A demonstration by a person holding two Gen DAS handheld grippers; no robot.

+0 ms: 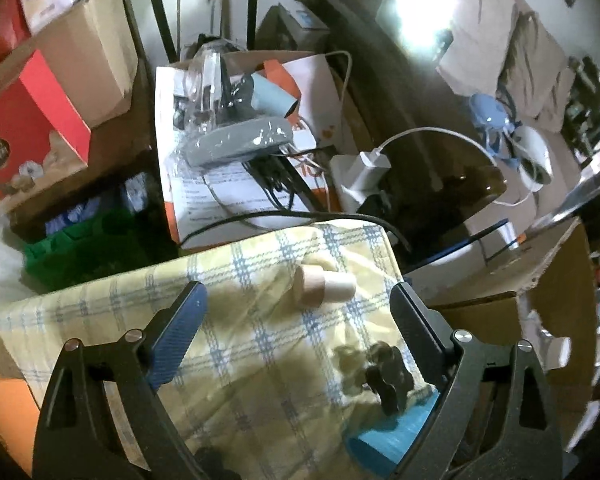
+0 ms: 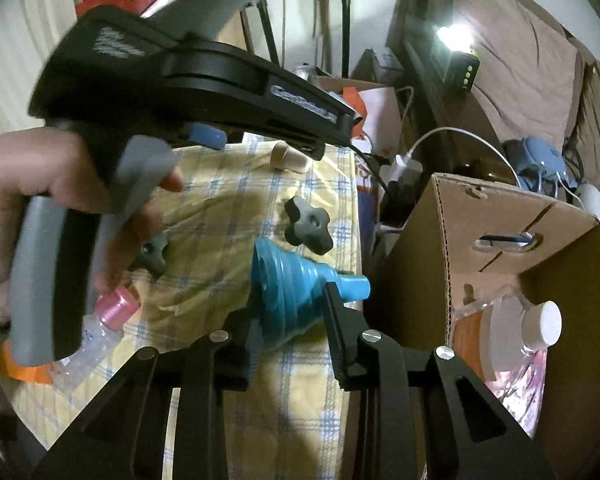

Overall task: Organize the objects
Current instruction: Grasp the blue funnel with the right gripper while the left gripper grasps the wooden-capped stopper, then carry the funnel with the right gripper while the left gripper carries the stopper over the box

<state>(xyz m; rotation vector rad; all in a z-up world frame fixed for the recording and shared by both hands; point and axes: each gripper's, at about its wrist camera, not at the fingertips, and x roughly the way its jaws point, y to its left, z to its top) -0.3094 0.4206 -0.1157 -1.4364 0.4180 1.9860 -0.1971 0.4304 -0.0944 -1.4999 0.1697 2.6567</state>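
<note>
The right gripper (image 2: 290,312) was clamped on a blue collapsible funnel (image 2: 296,280), its two black fingers pressing the funnel's ribbed sides, with the narrow spout pointing off to the gripper's right. The funnel sat over the right edge of a table covered by a yellow cloth with blue checks (image 2: 220,208).

Just ahead of the funnel lay a black star-shaped knob (image 2: 306,224). A second, smaller black knob (image 2: 153,256) lay further to the gripper's left. At the far end of the cloth lay a pale wooden cork-shaped piece (image 2: 288,156) on its side.

To the gripper's right stood an open cardboard box (image 2: 496,216). Inside it lay a clear bottle with a white cap (image 2: 540,324).

To the left, a hand (image 2: 28,200) gripped the grey handle of the other tool. Below that hand lay a clear plastic bottle with a pink cap (image 2: 116,308).

The left gripper (image 1: 298,300) hung above the cloth with its blue-padded fingers (image 1: 180,332) spread wide apart, holding nothing. The wooden piece lay ahead between them; the knob and funnel sat close to its right finger.
</note>
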